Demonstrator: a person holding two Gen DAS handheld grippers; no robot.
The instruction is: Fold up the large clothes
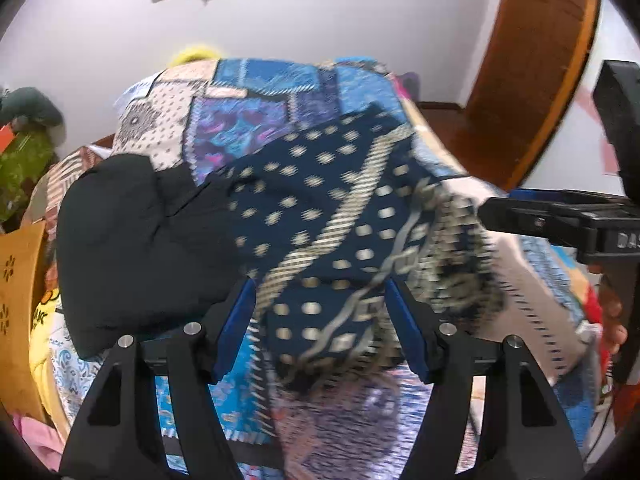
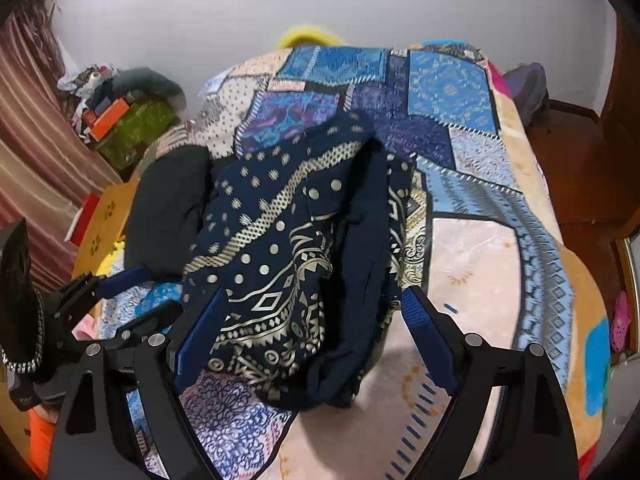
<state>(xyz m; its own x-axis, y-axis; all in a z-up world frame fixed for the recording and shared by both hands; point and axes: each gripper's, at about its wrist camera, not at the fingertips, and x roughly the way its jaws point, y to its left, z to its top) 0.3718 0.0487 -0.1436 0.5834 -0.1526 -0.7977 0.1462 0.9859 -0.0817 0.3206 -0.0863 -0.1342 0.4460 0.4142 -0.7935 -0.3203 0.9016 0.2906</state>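
A large navy garment with gold dots and geometric print (image 1: 320,240) lies crumpled on the patchwork bedspread (image 1: 248,120); it also shows in the right wrist view (image 2: 288,248). My left gripper (image 1: 320,292) is open, its blue pads on either side of the garment's near edge. My right gripper (image 2: 312,304) is open, its pads straddling the garment's near end above the bedspread (image 2: 472,256). The right gripper's black body shows at the right of the left wrist view (image 1: 560,220), and the left gripper at the left of the right wrist view (image 2: 104,284).
A black folded garment (image 1: 132,240) lies on the bed left of the navy one, also in the right wrist view (image 2: 168,216). A yellow wooden chair (image 2: 104,220) and a clutter pile with a green box (image 2: 132,128) stand left of the bed. A brown door (image 1: 532,60) is at right.
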